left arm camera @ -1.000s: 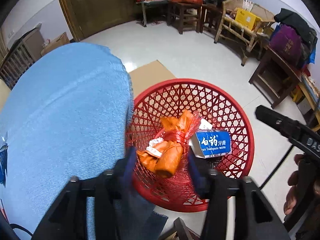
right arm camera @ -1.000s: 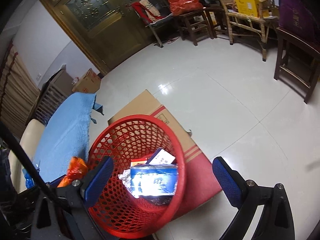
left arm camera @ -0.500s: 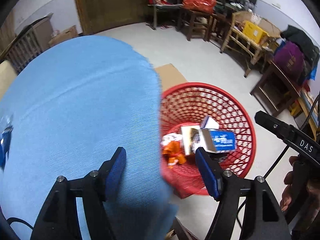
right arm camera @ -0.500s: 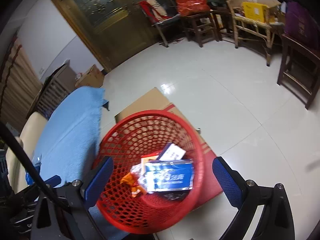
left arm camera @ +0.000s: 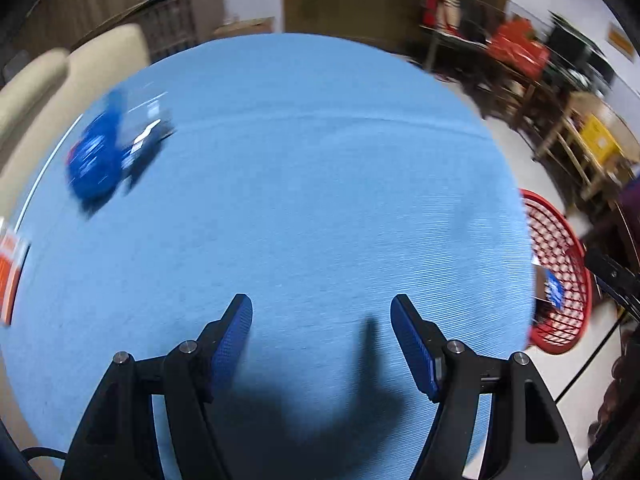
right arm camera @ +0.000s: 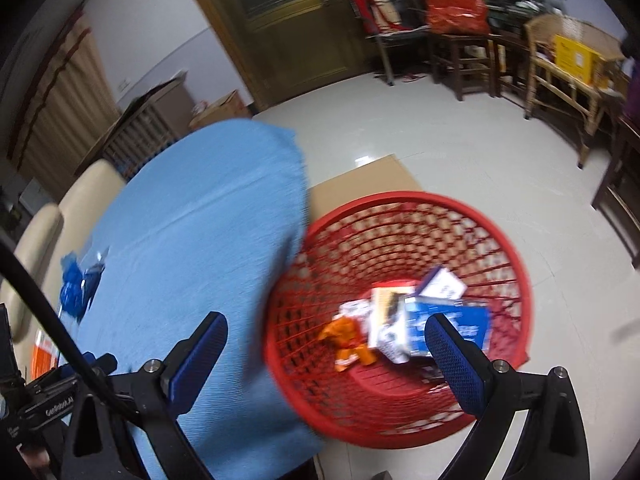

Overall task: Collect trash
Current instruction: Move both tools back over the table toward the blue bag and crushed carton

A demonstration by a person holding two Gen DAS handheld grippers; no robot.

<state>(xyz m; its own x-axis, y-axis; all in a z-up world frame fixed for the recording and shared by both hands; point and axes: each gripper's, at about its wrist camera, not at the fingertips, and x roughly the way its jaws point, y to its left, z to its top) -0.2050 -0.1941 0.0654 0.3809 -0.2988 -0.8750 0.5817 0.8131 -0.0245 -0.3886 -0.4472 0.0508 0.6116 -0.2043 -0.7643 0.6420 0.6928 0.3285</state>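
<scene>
Nearest, left gripper (left arm camera: 321,332) over the blue cloth (left arm camera: 304,184) of the counter, jaws parted to a middling gap after just opening, nothing between them; right gripper (right arm camera: 326,342) with jaws spread wide and empty, hanging over the seam where cloth meets red basket (right arm camera: 516,264). Further out and up to the left of the left jaws, well apart from them, a crumpled blue wrapper (left arm camera: 106,150) lying on the cloth, too blurred to tell its exact shape, though seemingly stretched from lower left to upper right. Beyond that, at the cloth's left edge, an orange and white packet (left arm camera: 10,276), only partly in view. Judged from both views, left hand the nearer to the wrapper, right gripper well off to the basket side; likely next a reach forward and leftward with the jaws turned across the wrapper's length. Already down in the basket: an orange bag (right arm camera: 348,340), a blue toothpaste box (right arm camera: 452,326), some white cartons
</scene>
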